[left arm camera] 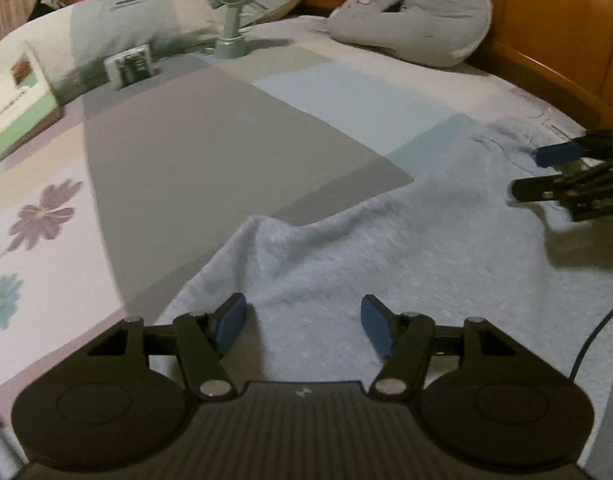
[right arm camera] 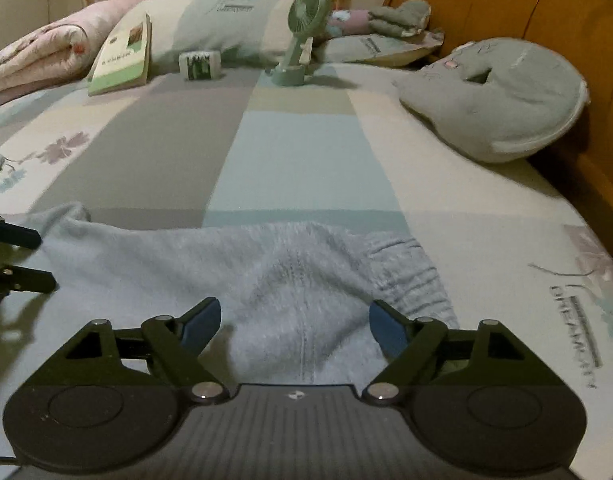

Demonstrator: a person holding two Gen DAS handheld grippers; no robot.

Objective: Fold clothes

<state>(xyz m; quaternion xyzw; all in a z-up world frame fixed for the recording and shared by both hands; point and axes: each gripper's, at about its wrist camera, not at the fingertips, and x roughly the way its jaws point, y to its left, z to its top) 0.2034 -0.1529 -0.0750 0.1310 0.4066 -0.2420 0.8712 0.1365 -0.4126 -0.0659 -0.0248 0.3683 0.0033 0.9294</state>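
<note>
Both tongs, left (left arm camera: pixel 303 328) and right (right arm camera: pixel 295 326), gape over the blue garment (right arm camera: pixel 242 268); fan (right arm camera: pixel 302 36), book (right arm camera: pixel 122 56), cushion (right arm camera: pixel 502 96) beyond.

Fuzzy, perhaps fleece garment (right arm camera: pixel 266 272); glossy wooden headboard (left arm camera: pixel 546 8)

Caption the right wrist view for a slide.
Open right gripper over a pale blue garment on the bed, fan and pillow beyond.
</note>
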